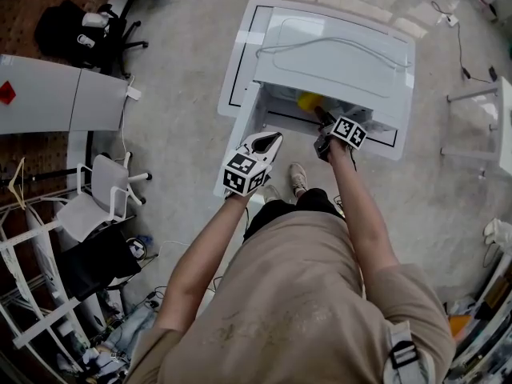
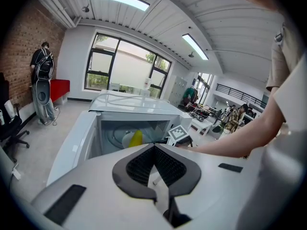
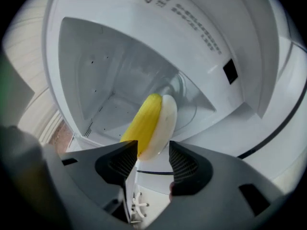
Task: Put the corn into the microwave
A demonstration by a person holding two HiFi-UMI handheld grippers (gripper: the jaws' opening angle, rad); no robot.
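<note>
The yellow corn (image 1: 308, 100) lies on a small white plate (image 3: 164, 123) inside the open white microwave (image 1: 336, 54). In the right gripper view the corn (image 3: 144, 121) and plate sit on the oven's floor, tilted in the picture by the camera's roll. My right gripper (image 3: 152, 147) is at the oven's mouth, open, with the plate's near edge between its jaws and a gap beside it. Overhead, the right gripper (image 1: 324, 120) reaches into the opening. My left gripper (image 2: 154, 147) is shut and empty, held back from the oven, next to the swung-open door (image 1: 244, 134).
The microwave stands on a white table (image 1: 240, 62), with a cable lying on its top. Grey tables (image 1: 48, 94), a black office chair (image 1: 88, 30) and a white chair (image 1: 104, 190) stand to the left. A person (image 2: 42, 80) stands by the far brick wall.
</note>
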